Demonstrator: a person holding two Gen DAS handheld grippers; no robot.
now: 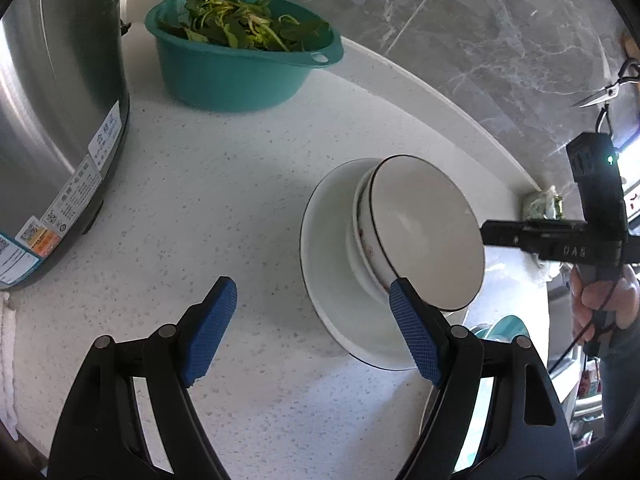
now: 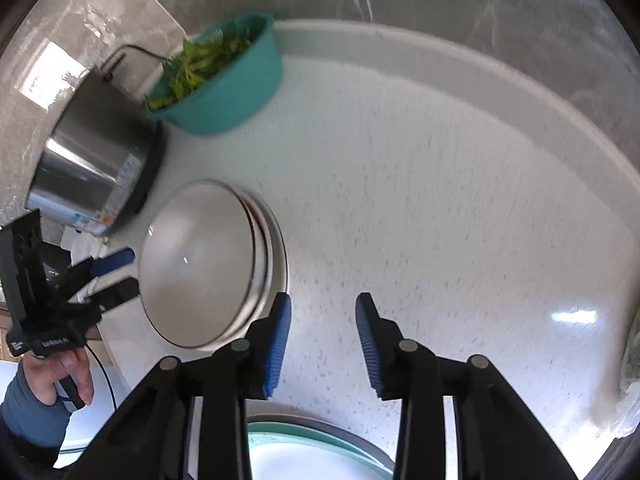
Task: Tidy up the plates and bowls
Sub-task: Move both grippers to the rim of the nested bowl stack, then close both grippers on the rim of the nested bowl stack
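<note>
A stack of white bowls (image 1: 424,228) with a dark-rimmed one on top sits in a wide white plate (image 1: 332,280) on the speckled white counter (image 1: 224,208). My left gripper (image 1: 312,308) is open and empty, just left of and in front of the stack, its right finger beside the top bowl's rim. In the right wrist view the same stack (image 2: 200,260) lies at left. My right gripper (image 2: 322,344) is open and empty over bare counter to the right of the stack. The left gripper (image 2: 116,276) also shows there, at the stack's far side.
A teal basin of green leaves (image 1: 240,52) stands at the back of the counter. A steel cooker pot (image 1: 52,120) stands at the left. A teal-rimmed dish (image 2: 316,452) lies below the right gripper. Scissors (image 1: 608,92) hang on the marble wall.
</note>
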